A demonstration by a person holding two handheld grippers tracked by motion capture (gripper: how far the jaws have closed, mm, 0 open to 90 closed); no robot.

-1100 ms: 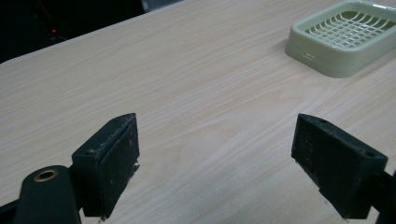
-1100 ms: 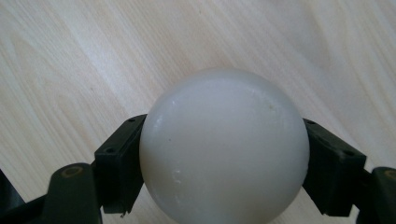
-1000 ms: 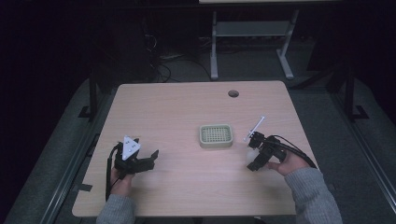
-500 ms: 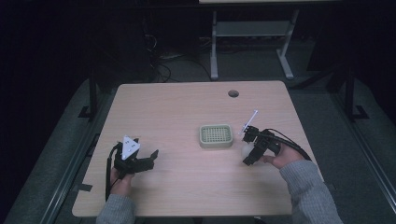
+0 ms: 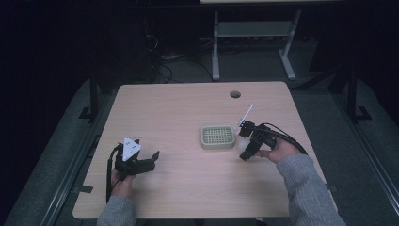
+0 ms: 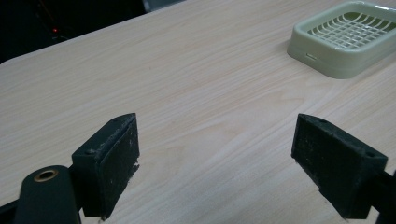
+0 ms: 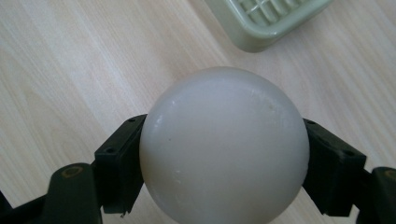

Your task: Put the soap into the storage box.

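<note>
Right gripper view: the right gripper (image 7: 224, 154) is clamping a smooth white ball (image 7: 224, 144) between its two black jaws, just short of the pale green slotted tray (image 7: 261, 23) that is serving as the landmark here. From the high view, the same gripper (image 5: 246, 141) is hovering just beside the tray's (image 5: 217, 137) right edge, above the wooden table (image 5: 188, 108), while the left gripper (image 5: 146, 162) is sitting well apart from the tray on its near left side. In the left gripper view its jaws are standing wide apart with nothing between them, the tray (image 6: 345, 42) lying off ahead. The work in hand appears to be setting the ball into the tray; doing it well likely means centring the ball over the grid, lowering until it is resting there, then releasing slowly so it is not rolling off.
</note>
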